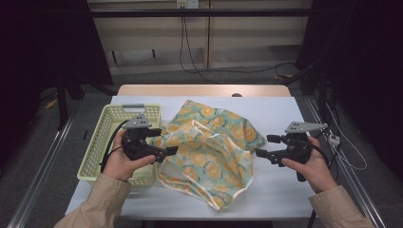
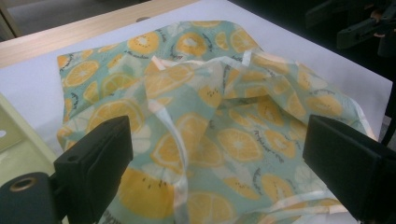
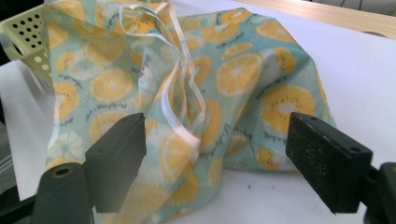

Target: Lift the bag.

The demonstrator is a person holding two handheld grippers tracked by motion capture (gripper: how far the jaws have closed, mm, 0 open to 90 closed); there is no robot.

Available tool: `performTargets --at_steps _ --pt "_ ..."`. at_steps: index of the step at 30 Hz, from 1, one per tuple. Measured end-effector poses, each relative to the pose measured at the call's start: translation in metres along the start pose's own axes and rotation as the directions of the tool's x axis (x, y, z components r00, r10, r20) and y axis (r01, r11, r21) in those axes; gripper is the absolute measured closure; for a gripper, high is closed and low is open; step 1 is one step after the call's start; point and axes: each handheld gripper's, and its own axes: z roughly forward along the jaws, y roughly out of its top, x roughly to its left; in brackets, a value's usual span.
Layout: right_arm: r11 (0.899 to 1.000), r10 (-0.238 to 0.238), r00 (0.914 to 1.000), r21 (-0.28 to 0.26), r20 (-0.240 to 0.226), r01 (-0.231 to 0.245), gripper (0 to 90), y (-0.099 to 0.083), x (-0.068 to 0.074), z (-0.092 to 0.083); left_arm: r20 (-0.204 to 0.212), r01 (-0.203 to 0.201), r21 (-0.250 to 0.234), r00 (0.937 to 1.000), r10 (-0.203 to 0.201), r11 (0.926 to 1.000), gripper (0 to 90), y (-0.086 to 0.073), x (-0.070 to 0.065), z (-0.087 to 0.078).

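Teal cloth printed with orange and lemon slices (image 1: 209, 147) lies crumpled on the white sheet covering my tabletop (image 1: 280, 190), roughly in the middle, its left side just beside the pale yellow-green plastic basket (image 1: 102, 137) that sits at the tabletop's left edge. My left tongs (image 1: 172, 150) hover at the cloth's left side with the jaws standing wide apart and nothing pinched between them; in the left gripper view (image 2: 215, 154) the fabric lies spread beyond the two black pads, untouched. My right tongs (image 1: 261, 153) wait off the cloth's right side over bare white sheet, likewise spread wide and empty, and the right gripper view (image 3: 215, 154) looks along them at the rumpled folds and the pale hemmed border (image 3: 187, 107) running through them. I judge the work in hand to be taking hold of this cloth from both sides, whether to spread or fold it. To do it well I would aim each pair of tongs at a single layer along that pale hem rather than at a bunched fold, come in low so one jaw slides under the edge, and close only once the fabric sits well between the pads. Grabbing a doubled ridge would likely drag the whole heap; my left side must also stay clear of the basket wall.
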Motion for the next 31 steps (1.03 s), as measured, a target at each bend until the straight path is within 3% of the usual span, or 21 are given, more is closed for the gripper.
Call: performTargets --at_steps 16,24,31 --pt "1.000 0.004 0.9999 0.026 0.016 -0.005 20.4 -0.036 0.003 -0.012 -0.020 0.016 0.001 0.9997 -0.016 0.9999 8.2 -0.042 -0.004 -0.012" --pt "0.999 0.015 0.9998 0.029 0.016 -0.015 20.3 -0.051 0.002 -0.011 -0.025 -0.006 0.006 0.9997 0.006 1.0000 8.1 -0.053 -0.005 -0.014" --pt "0.999 0.025 0.9995 0.039 0.022 -0.026 20.2 -0.066 0.002 -0.006 -0.023 0.002 -0.012 0.9997 -0.002 0.9999 7.2 -0.061 -0.002 -0.018"
